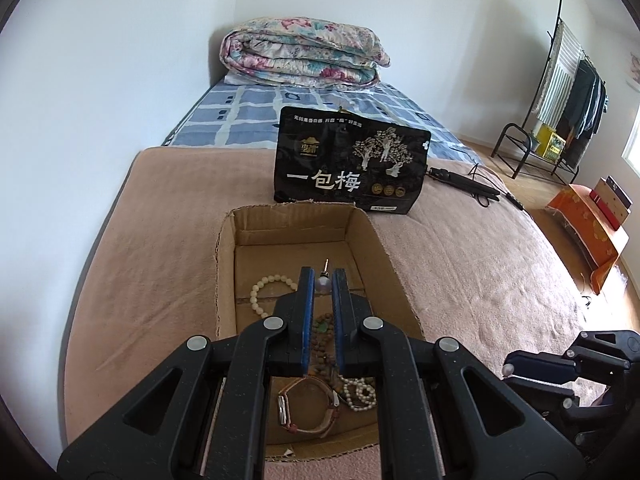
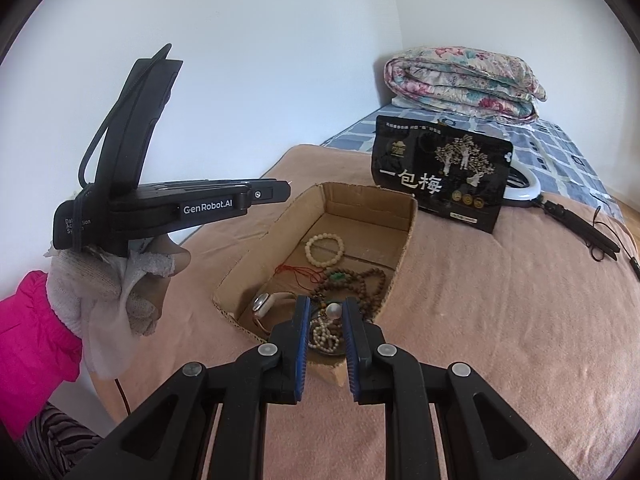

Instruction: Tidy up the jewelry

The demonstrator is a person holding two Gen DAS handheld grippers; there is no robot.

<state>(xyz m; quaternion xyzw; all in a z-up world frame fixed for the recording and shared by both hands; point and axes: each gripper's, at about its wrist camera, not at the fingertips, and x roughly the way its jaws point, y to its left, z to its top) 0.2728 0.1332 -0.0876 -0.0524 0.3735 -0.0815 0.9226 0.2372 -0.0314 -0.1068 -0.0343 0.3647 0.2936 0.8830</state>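
Observation:
An open cardboard box (image 1: 225, 264) (image 2: 409, 216) lies on the pink blanket. In it are a cream bead bracelet (image 1: 259, 293) (image 2: 324, 249), a watch (image 1: 308, 405) (image 2: 265, 305), brown wooden beads (image 2: 362, 285), a pearl string (image 1: 360, 394) (image 2: 323, 335) and a red cord (image 2: 300, 272). My left gripper (image 1: 323, 280) (image 2: 286, 192) hangs over the box, shut on a pearl earring (image 1: 323, 285) whose pin points up. My right gripper (image 2: 327, 309) (image 1: 510, 370) is at the box's near corner, shut on a second pearl earring (image 2: 333, 311).
A black snack bag (image 1: 348, 164) (image 2: 440, 172) stands behind the box, with a folded floral quilt (image 1: 304, 54) (image 2: 464, 84) farther back. A black folded stand (image 1: 464, 184) (image 2: 580, 228) and a white ring light (image 2: 528, 186) lie to the right. A gloved hand (image 2: 108, 284) holds the left gripper.

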